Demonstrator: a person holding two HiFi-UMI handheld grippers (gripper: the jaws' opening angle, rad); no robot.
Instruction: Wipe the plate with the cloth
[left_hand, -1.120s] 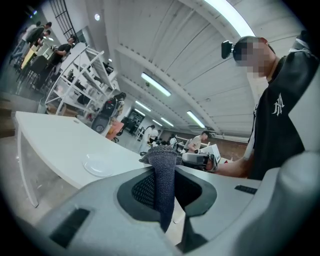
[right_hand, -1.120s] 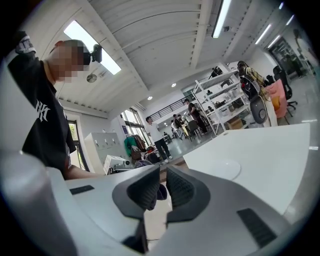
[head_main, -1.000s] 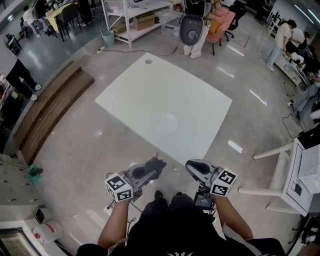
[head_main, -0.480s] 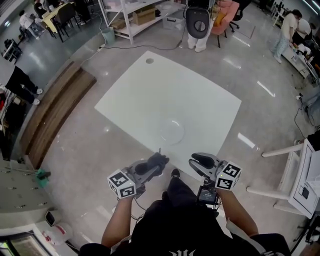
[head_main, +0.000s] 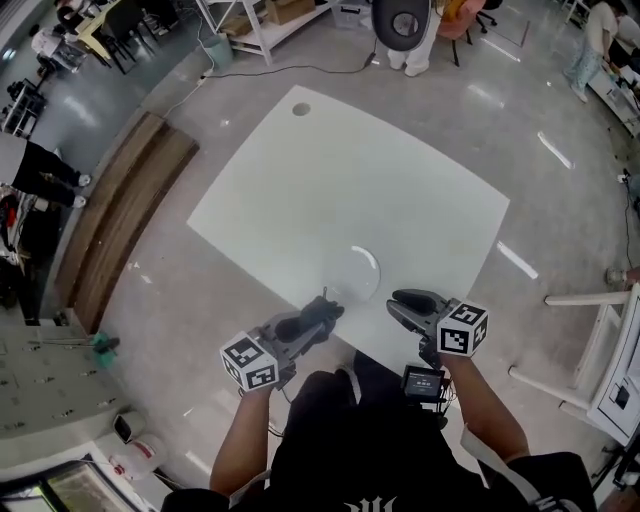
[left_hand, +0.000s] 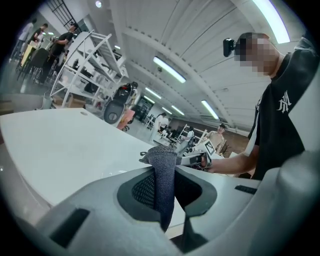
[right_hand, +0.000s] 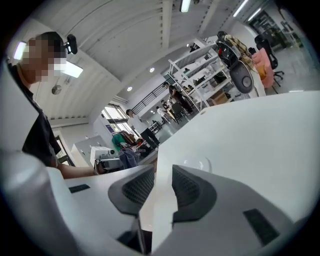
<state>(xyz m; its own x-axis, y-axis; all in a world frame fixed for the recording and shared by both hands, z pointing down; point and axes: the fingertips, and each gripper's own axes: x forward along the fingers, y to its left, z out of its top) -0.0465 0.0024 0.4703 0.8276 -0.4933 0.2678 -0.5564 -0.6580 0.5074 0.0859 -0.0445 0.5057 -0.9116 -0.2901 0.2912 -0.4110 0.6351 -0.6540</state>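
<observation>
Two grippers hang over the near edge of the white table (head_main: 340, 170). The left gripper (head_main: 316, 318) is clamped on a dark grey cloth (left_hand: 163, 170), which stands up between its jaws and droops below them. The right gripper (head_main: 407, 300) has its jaws a little apart with nothing between them.

The plate (head_main: 353, 272), clear glass by the look of it, lies flat on the table just beyond the two grippers and is untouched, so wiping has probably not begun.

The cloth looks soft and light and will likely fold under pressure, so its loose end should be pressed flat on the plate. The plate is probably stiff, slippery and breakable, and may slide on the smooth table. The right gripper could pinch its near rim to steady it.
</observation>
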